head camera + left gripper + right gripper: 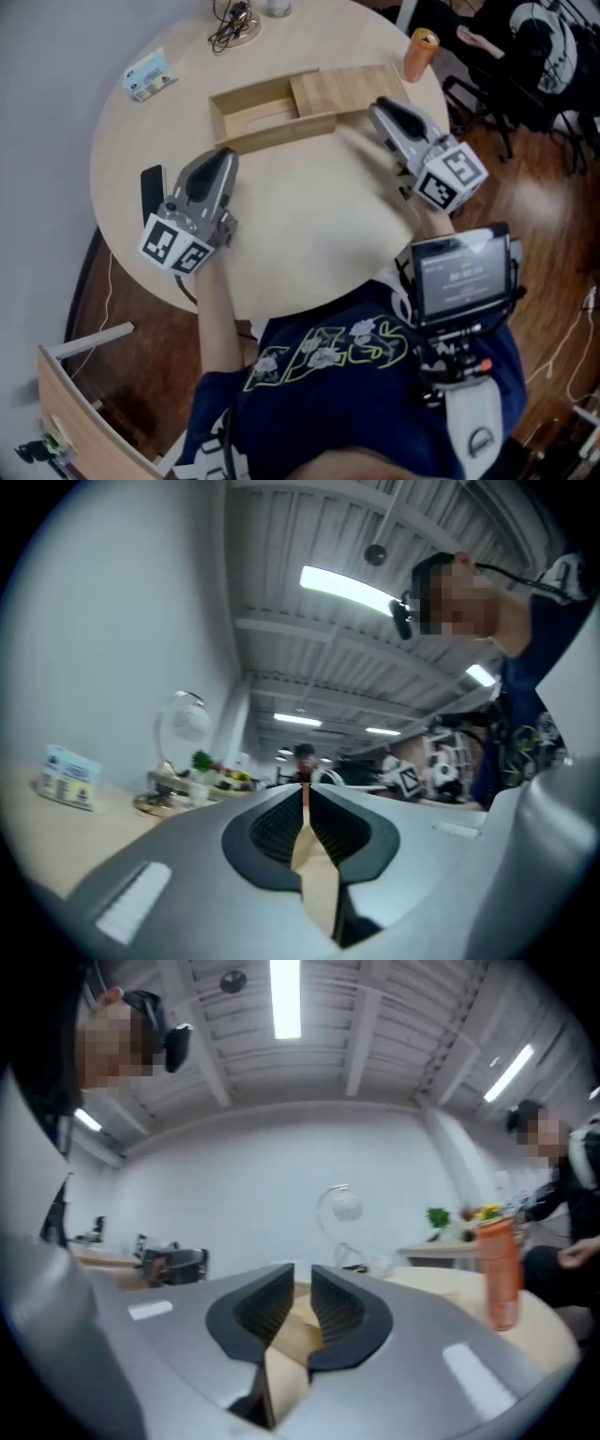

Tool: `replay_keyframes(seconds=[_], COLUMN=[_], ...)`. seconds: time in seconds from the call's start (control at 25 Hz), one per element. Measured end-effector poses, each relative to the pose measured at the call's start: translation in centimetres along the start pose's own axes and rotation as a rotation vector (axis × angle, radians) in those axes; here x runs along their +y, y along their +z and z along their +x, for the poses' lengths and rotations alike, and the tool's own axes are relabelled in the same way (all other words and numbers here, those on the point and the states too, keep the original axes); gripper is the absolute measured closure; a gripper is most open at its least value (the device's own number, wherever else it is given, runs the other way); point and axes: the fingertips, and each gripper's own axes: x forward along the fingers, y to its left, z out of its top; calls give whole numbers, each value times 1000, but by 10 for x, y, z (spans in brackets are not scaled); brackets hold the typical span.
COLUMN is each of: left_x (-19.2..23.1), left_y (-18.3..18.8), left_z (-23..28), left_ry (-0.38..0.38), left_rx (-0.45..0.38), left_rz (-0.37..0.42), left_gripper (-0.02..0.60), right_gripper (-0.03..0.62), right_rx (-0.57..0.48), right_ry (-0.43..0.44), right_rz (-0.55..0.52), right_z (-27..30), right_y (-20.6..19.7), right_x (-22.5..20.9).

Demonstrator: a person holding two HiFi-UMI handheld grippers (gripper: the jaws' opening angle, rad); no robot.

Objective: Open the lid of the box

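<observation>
A shallow wooden box (251, 114) lies at the far side of the round table (309, 234). Its flat lid (339, 86) is slid to the right, so the left half of the box stands uncovered. My right gripper (378, 105) points at the lid's right part, with its tips over the wood. Its jaws stand a narrow gap apart (302, 1288); pale wood shows through the gap and nothing is pinched. My left gripper (225, 156) rests near the box's front left, clear of it. Its jaws (305, 794) are pressed together, empty.
An orange can (420, 52) stands at the table's far right edge, close to the lid. A small card (150, 75) and a cable bundle (232, 26) lie at the far left. A black phone (151, 187) lies beside my left gripper. Chairs stand right of the table.
</observation>
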Motion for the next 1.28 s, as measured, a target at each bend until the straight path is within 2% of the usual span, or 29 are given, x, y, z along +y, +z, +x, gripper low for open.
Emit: replay_keyframes(seconds=[0.04, 0.08, 0.12, 0.2, 0.28, 0.36, 0.48, 0.76, 0.96, 1.12, 1.28], left_x=[-21, -35, -44, -51, -53, -52, -52, -45, -45, -37, -45], left_y=[-15, -32, -47, -68, -79, -85, -90, -95, -98, -92, -98], left_z=[4, 9, 12, 16, 16, 16, 18, 17, 15, 22, 16], left_ry=[-88, -139, -159, -154, -140, -135, -144, -136, -136, -140, -137], left_rx=[49, 106, 157, 229, 272, 307, 347, 345, 349, 343, 352], left_rz=[22, 40, 55, 64, 47, 33, 38, 30, 17, 38, 20], left_gripper=[556, 560, 573, 577, 577, 577, 578, 578, 578, 578, 578], right_gripper=[577, 597, 597, 597, 598, 599, 599, 599, 597, 598, 599], right_rx=[17, 53, 103, 190, 242, 262, 273, 261, 319, 288, 279], right_ry=[140, 260, 352, 459, 507, 522, 461, 473, 457, 449, 447], right_rz=[-13, -27, -50, -128, -159, -104, -61, -61, -58, -71, -50], right_z=[10, 18, 24, 34, 41, 48, 55, 59, 56, 67, 61], right_y=[-10, -24, -40, -71, -90, -95, -90, -98, -99, -90, -95], right_x=[33, 61, 83, 113, 130, 136, 132, 129, 131, 124, 129])
